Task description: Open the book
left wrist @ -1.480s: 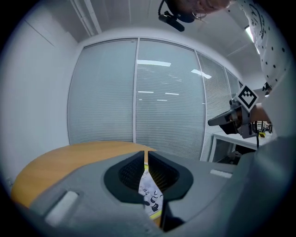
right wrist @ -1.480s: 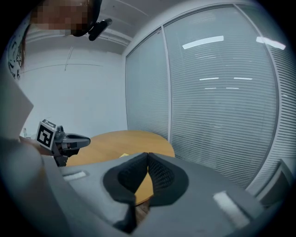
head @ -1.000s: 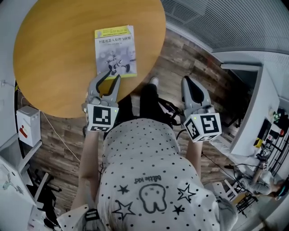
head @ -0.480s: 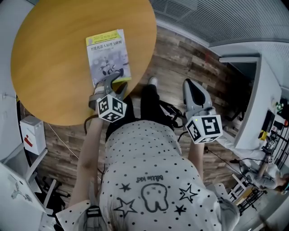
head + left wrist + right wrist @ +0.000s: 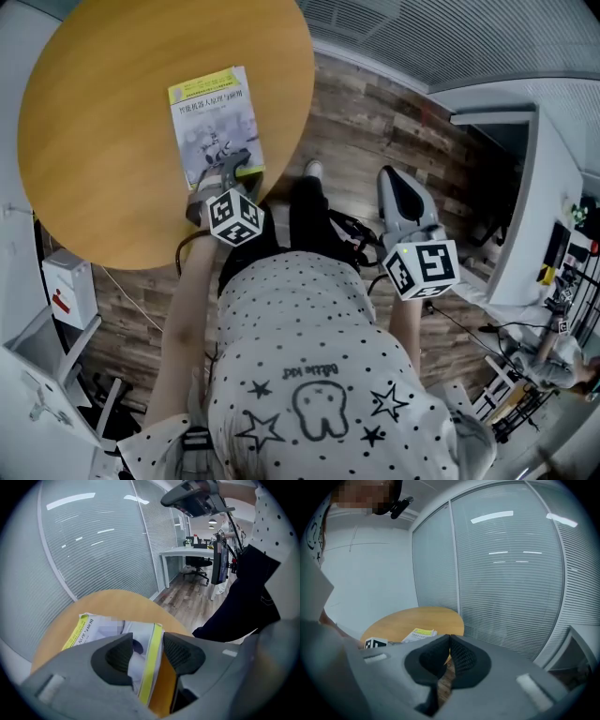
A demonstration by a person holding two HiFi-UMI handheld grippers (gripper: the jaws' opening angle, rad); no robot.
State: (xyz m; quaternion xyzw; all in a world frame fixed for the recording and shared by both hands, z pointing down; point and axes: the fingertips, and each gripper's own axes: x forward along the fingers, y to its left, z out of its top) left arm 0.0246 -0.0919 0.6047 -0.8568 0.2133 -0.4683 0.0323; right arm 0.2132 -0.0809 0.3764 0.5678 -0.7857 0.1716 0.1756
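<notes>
Book (image 5: 214,117): closed, flat on the bench (image 5: 103,150), close to its near rim.
Left tongs (image 5: 147,651): wide, jaws just been opening, straddling the book's yellow edge, not pressing on it.
Right tongs (image 5: 449,656): jaws together, empty, clear of the bench.
Risk: the left jaws may bite the book's full thickness, so it lifts or slides off the rim instead of opening.

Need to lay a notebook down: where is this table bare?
On the table, bare wood runs from the book to the left rim, plus a band beyond it at the far rim. Crowded at the near-right rim, where the book lies.
</notes>
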